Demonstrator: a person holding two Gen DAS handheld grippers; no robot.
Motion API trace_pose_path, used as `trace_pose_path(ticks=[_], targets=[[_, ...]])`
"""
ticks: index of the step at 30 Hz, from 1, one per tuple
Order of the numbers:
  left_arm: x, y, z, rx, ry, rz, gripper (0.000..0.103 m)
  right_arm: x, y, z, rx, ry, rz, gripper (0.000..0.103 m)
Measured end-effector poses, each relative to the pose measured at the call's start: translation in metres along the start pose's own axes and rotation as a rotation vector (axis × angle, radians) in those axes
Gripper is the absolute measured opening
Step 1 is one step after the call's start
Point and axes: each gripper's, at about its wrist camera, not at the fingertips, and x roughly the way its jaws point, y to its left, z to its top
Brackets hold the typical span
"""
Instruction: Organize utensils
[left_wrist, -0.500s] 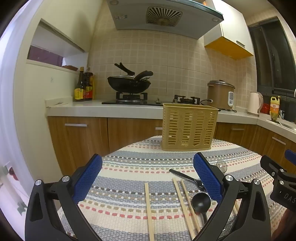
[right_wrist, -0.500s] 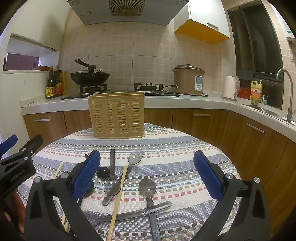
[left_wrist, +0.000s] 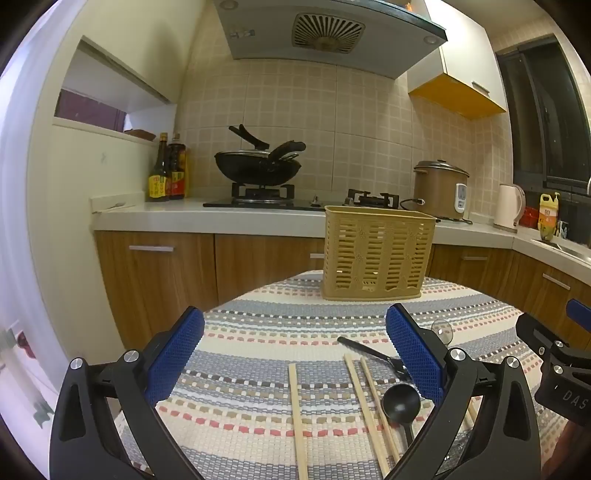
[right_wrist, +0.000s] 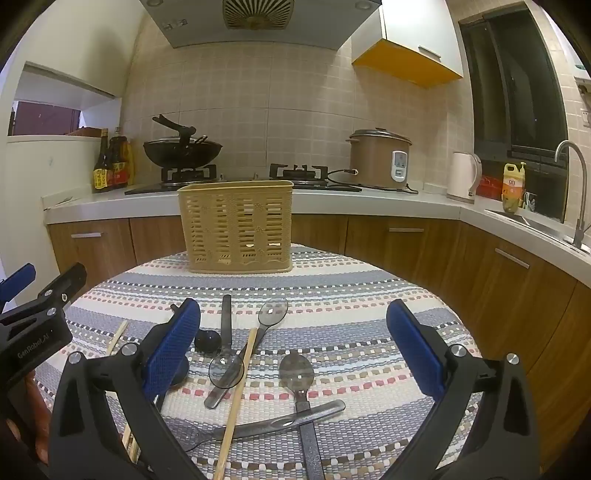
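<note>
Chopsticks (left_wrist: 297, 413) at lower centre look light, stiff, slippery; pinch mid-shaft. Both grippers' jaws gape wide, holding nothing.

The left claw (left_wrist: 295, 354) is a black plastic frame with two angled arms, each ending in a blue pad (left_wrist: 173, 358) with a fine waffle texture. Round silver screw heads (left_wrist: 131, 356) sit along each arm behind the pads. The right claw (right_wrist: 293, 350) has the same build. Seen from there, the left claw's side carries white lettering (right_wrist: 33, 345) reading "GenRobot.AI".
</note>
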Motion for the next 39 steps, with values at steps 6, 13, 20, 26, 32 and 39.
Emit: trace_pose_path(ticks=[6, 13, 20, 26, 32, 39], targets=[[0.0001, 0.0001, 0.0000, -0.001, 0.001, 0.000, 0.096, 0.0005, -0.0017, -0.0003, 0.008, 0.005, 0.004, 0.097], [0.0002, 0.0002, 0.0000, -0.002, 0.002, -0.001, 0.096, 0.0013, 0.0000, -0.0010, 0.002, 0.007, 0.008, 0.097], [0.0000, 0.0000, 0.0000, -0.003, 0.002, -0.001, 0.096, 0.0019, 0.0008, -0.0007, -0.003, 0.011, 0.012, 0.097], [0.0002, 0.0002, 0.0001, -0.005, 0.004, -0.003, 0.096, 0.0021, 0.0016, -0.0001, -0.007, 0.014, 0.013, 0.097], [0.0024, 0.0015, -0.0035, -0.019, 0.015, -0.009, 0.096, 0.0024, 0.0037, -0.0004, -0.016, 0.017, 0.015, 0.097], [0.0074, 0.0040, -0.0035, -0.031, 0.022, -0.015, 0.096, 0.0021, 0.0068, -0.0005, -0.029, 0.014, 0.014, 0.097]])
